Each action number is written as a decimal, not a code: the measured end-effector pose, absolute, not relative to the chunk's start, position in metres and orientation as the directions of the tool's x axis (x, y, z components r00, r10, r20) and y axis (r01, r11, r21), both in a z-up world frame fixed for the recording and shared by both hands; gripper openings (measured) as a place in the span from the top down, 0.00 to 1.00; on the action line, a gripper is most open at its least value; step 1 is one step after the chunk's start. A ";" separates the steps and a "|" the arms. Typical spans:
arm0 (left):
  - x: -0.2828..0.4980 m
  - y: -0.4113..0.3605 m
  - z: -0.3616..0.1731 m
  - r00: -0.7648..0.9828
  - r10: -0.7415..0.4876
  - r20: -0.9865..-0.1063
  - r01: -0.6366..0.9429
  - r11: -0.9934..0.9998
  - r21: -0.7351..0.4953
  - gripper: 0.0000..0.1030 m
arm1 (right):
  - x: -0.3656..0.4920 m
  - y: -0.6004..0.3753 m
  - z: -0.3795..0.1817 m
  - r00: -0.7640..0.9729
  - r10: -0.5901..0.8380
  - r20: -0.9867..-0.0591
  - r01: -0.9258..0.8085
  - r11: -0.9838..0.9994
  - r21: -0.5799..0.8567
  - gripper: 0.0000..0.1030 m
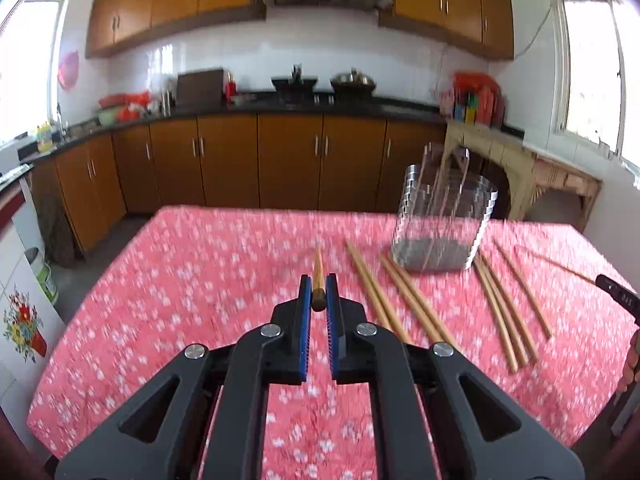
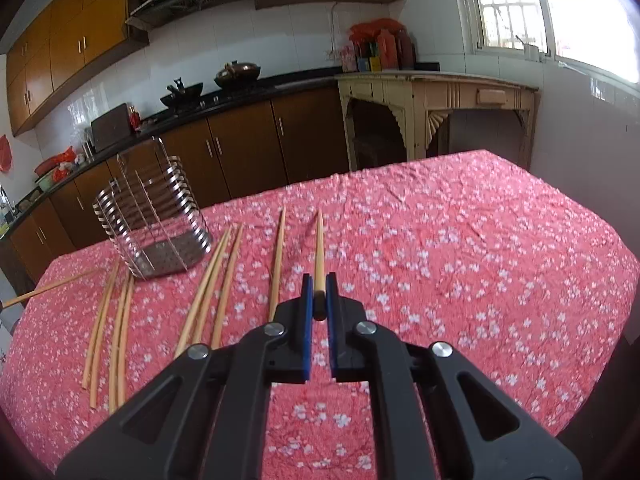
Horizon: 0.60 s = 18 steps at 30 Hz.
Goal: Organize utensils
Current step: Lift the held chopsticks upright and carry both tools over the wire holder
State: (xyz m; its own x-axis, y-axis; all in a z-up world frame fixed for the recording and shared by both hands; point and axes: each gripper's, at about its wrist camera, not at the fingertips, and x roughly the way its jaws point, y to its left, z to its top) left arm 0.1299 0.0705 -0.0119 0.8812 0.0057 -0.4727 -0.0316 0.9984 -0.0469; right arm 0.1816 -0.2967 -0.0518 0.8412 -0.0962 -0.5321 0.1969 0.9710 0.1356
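Nearest in, the left gripper (image 1: 318, 294) has its blue pads clamped on the butt end of one chopstick (image 1: 318, 276), the shaft pointing away over the pink floral tablecloth (image 1: 180, 300). Same story in the right wrist view: the right gripper (image 2: 319, 295) is pinched tight on the thick end of a second chopstick (image 2: 319, 252), tip aimed at the far edge.

These look like light, stiff, smooth wooden sticks, likely to roll or swivel in the pads, so I'd judge a hold just in from the thick end, squarely across the shaft, is the safe one. That is about where both grips sit.

Moving out, the loose chopsticks (image 2: 208, 288) lie flat on the cloth between the two grippers, roughly parallel. From the right wrist view I count about eight: four in the left cluster, three in the middle, one lone stick just left of the held one. With the two in hand, that makes about ten, though overlaps blur the tally.

Farther back stands the single metal holder (image 2: 156, 216), a slatted wire caddy, upright and apparently empty, just beyond the loose sticks.
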 end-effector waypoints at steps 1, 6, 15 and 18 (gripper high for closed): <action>0.130 0.071 -0.006 0.891 0.009 -0.454 -0.036 0.998 -0.051 0.93 | 0.182 -0.297 -0.047 0.847 -0.097 -0.523 0.195 0.971 0.136 0.93; 0.131 0.074 0.018 0.928 0.032 -0.372 -0.056 0.997 -0.054 0.93 | 0.183 -0.299 -0.022 0.880 -0.106 -0.464 0.190 0.972 0.139 0.93; 0.147 0.077 0.045 0.951 0.059 -0.305 -0.083 0.995 -0.064 0.93 | 0.194 -0.301 0.024 0.930 -0.109 -0.352 0.168 0.976 0.142 0.93; 0.151 0.077 0.053 0.955 0.072 -0.288 -0.093 0.994 -0.059 0.93 | 0.198 -0.302 0.042 0.943 -0.104 -0.316 0.156 0.978 0.142 0.93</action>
State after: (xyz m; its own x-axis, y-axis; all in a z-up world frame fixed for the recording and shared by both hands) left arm 0.1514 0.0770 0.0530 0.9550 0.0717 -0.2877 -0.0925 0.9939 -0.0593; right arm 0.1977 -0.3015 0.0417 0.9430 -0.1041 -0.3162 0.1555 0.9776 0.1419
